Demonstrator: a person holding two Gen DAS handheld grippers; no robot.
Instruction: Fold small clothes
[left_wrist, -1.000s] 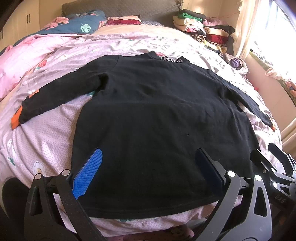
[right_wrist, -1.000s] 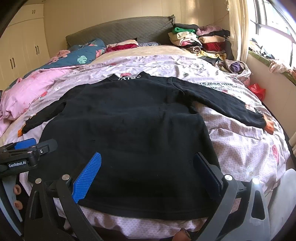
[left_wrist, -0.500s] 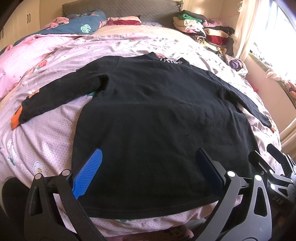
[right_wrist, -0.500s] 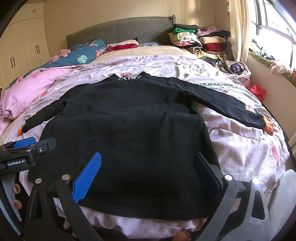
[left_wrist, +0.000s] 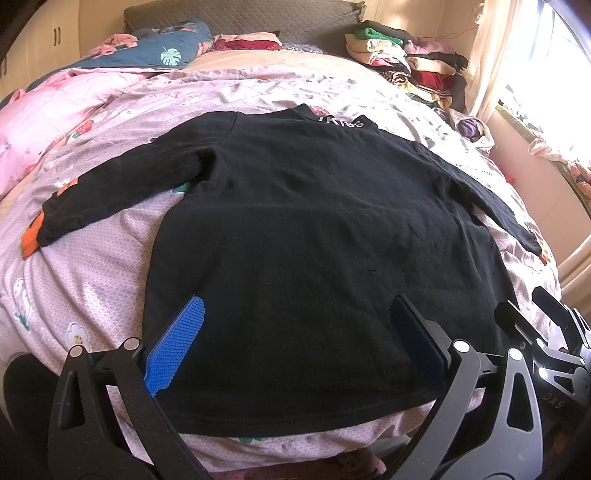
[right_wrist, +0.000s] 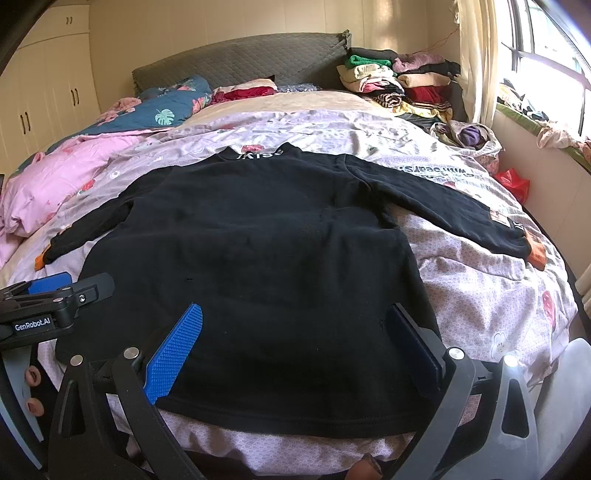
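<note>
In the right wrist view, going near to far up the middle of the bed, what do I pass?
Right gripper → black top → lilac printed sheet → grey headboard.

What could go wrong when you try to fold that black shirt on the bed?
1. The black shirt has its hem right at the bed's near edge, so a tug could slide it off.
2. Both sleeves are spread wide; the right sleeve could trail or bunch in the fold.
3. The left gripper and right gripper are open and close together, so they might bump, or pinch the pink bedsheet too.
</note>
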